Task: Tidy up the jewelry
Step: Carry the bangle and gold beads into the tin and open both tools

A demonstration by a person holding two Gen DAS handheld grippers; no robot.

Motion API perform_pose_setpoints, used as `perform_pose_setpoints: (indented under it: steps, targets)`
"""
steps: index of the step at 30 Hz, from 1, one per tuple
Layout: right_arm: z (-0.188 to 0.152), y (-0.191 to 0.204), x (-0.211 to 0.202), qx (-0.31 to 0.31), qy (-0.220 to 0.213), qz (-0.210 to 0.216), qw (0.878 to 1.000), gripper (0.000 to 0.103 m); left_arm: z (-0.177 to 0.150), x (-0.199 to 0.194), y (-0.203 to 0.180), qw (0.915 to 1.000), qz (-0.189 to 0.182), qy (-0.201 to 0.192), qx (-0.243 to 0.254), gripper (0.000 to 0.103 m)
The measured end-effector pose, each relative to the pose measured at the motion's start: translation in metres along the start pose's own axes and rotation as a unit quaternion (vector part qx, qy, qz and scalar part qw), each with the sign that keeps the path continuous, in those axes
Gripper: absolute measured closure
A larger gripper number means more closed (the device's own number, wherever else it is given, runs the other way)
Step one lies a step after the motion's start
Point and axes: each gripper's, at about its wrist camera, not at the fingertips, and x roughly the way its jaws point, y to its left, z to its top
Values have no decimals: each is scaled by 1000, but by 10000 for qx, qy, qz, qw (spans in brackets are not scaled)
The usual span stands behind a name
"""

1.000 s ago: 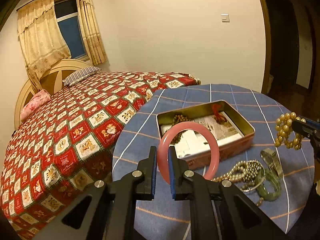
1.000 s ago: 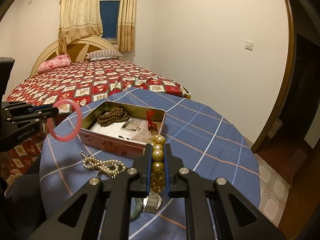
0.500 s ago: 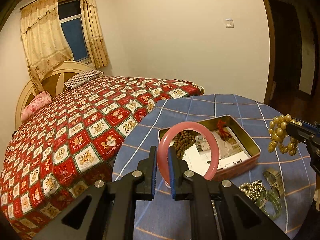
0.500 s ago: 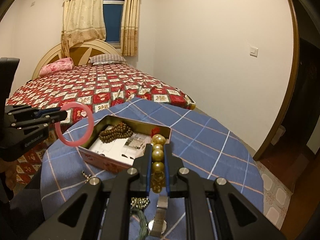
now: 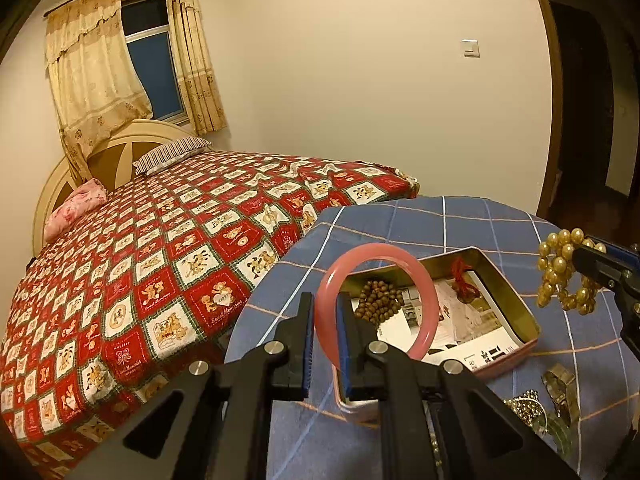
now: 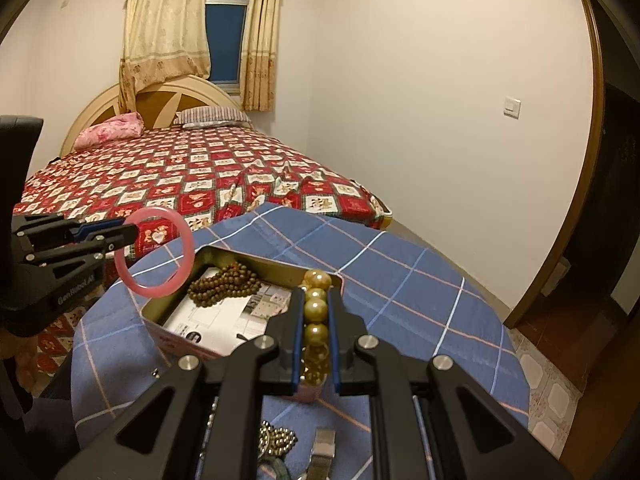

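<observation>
1. Jewelry in transit: the left gripper (image 5: 325,320), jaws closed on a pink bangle (image 5: 376,304), hovers over the open tin (image 5: 516,304).
2. Right gripper (image 6: 316,320), jaws clamped on a gold bead bracelet (image 6: 317,308), waits above the tin's near end.
3. Next, judging by position: lower each piece inside the tin, then release.

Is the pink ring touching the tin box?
Apart. In the right wrist view, the pink ring hangs in the air from the left tool, above the tin box.
</observation>
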Motion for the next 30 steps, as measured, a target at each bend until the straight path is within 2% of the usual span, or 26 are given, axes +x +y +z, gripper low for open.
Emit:
perform_pose_setpoints:
  steps: [15,30]
  targets:
    - [15,0,35,-25,195,31,9998,90,8,32,-5,9998,6,194,0,93]
    - [11,1,68,-50,491,50,9988,90,7,60,-17,9990,1,422,114,93]
